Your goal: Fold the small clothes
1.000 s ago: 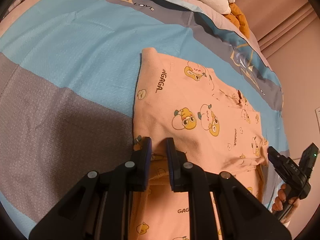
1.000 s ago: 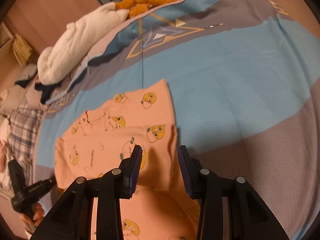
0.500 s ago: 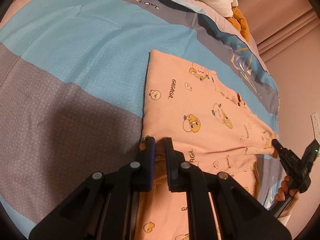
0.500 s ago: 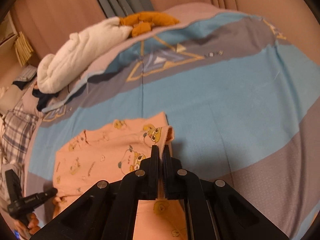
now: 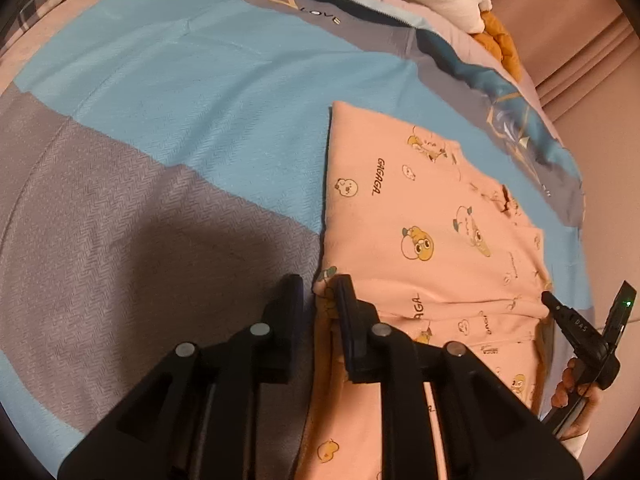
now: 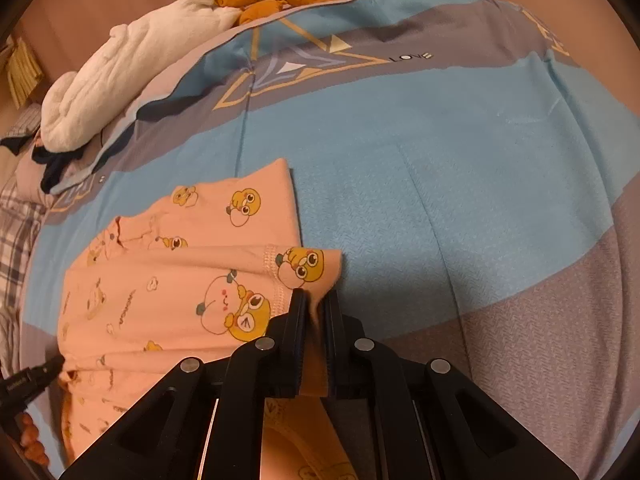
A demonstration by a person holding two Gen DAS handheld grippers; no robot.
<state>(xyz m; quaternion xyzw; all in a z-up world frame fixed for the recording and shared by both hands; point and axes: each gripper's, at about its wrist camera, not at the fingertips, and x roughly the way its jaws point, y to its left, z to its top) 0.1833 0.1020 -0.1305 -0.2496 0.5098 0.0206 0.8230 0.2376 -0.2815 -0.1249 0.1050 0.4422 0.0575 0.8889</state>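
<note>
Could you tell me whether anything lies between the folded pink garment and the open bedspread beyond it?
Nothing visible does: past the pink garment the bedspread lies bare; the white bundle sits far back.

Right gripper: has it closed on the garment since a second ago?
Yes. The right gripper, whose jaws stood apart over the pink garment a second ago, is now shut on its folded corner, near the blue band of the bedspread.
</note>
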